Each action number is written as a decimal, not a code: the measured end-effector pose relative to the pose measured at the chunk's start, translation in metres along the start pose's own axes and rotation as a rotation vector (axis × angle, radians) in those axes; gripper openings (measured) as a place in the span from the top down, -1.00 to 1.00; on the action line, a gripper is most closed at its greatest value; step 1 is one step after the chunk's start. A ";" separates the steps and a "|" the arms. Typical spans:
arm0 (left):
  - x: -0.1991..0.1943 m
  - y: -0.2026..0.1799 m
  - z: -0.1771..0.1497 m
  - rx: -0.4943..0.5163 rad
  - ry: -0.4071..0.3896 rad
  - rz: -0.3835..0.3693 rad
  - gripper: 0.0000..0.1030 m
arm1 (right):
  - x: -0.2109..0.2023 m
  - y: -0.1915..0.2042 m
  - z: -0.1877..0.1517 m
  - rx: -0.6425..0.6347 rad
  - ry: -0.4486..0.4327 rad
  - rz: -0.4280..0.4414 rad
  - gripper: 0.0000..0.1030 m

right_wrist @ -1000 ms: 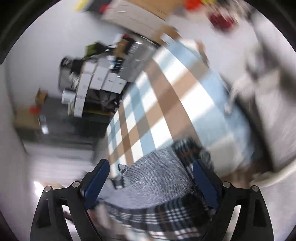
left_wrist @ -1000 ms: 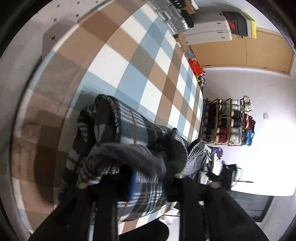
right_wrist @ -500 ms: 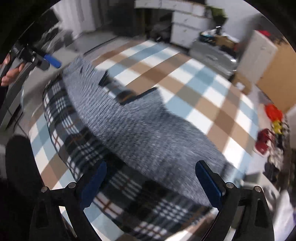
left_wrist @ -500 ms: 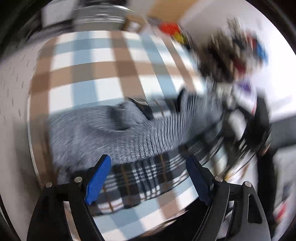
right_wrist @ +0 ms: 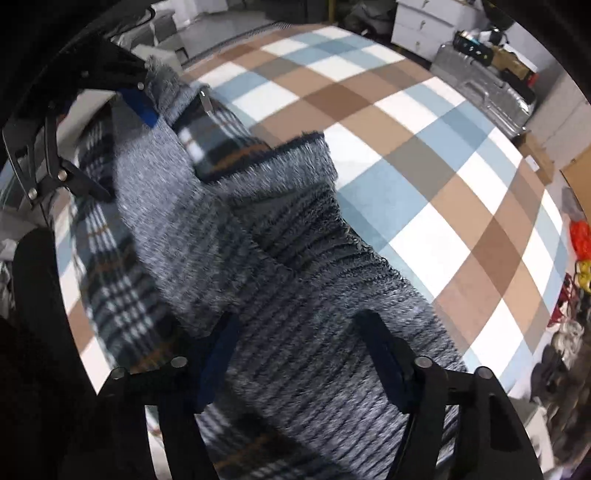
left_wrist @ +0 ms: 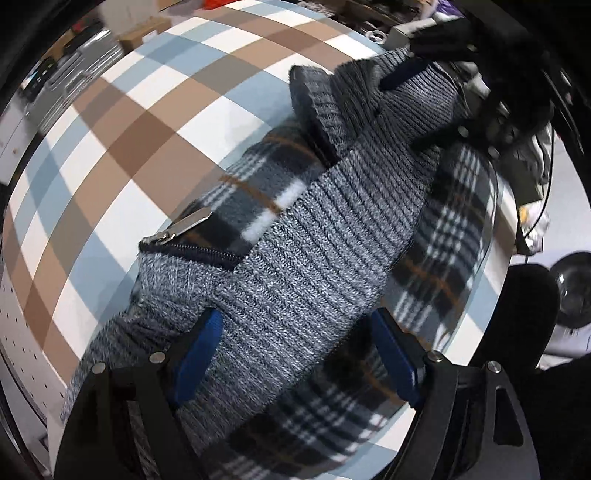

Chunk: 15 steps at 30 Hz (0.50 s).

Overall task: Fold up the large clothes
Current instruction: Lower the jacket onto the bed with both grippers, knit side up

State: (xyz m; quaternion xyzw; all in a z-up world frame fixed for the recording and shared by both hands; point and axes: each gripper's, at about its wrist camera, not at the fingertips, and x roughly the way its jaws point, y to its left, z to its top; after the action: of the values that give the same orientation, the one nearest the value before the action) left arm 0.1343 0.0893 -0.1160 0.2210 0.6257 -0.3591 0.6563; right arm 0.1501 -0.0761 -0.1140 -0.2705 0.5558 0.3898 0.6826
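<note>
Checked cloth of brown, pale blue and white squares [left_wrist: 155,122] covers the work surface and fills most of both wrist views. Cluttered room beyond: a silver hard-shell suitcase [right_wrist: 491,88] and white drawer units [right_wrist: 432,26] past the far edge in the right wrist view.

Grey ribbed knit cardigan with dark plaid fleece lining [left_wrist: 314,251] lies spread on the checked cloth, one front panel turned back so the plaid lining shows. Metal zipper pull [left_wrist: 177,229] sits at the edge of the lining, lying flat, with dark zipper tape running beside it. A knit cuff or sleeve end [left_wrist: 314,103] is folded over near the far end of the garment.

Left gripper [left_wrist: 295,354]: black frame, blue pads, jaws spread wide. Knit fabric passes between the fingers; the pads do not press on it. Released, holding nothing.

Right gripper [right_wrist: 299,362]: same build, jaws likewise spread, knit fabric lying between and under the fingers, no pinch visible. Some motion blur on the fabric here.

Each gripper shows in the other's view at the opposite end of the cardigan, low against the knit. The two are well apart, one at each end.
</note>
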 end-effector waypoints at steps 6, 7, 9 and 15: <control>-0.002 0.011 -0.012 -0.031 -0.038 0.076 0.88 | -0.006 0.006 -0.003 -0.001 -0.001 -0.046 0.61; -0.004 0.011 -0.016 -0.040 -0.041 0.078 0.93 | -0.011 0.013 -0.006 -0.006 -0.020 -0.072 0.75; -0.007 0.004 -0.027 -0.022 -0.054 0.075 0.94 | -0.019 0.029 -0.015 -0.015 -0.063 -0.150 0.89; -0.009 -0.013 -0.040 -0.053 -0.095 0.176 0.98 | -0.032 0.068 -0.041 0.010 -0.169 -0.237 0.91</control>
State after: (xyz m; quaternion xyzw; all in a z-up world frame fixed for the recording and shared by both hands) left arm 0.0986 0.1119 -0.1093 0.2404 0.5813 -0.2936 0.7197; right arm 0.0684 -0.0789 -0.0880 -0.2970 0.4623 0.3251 0.7696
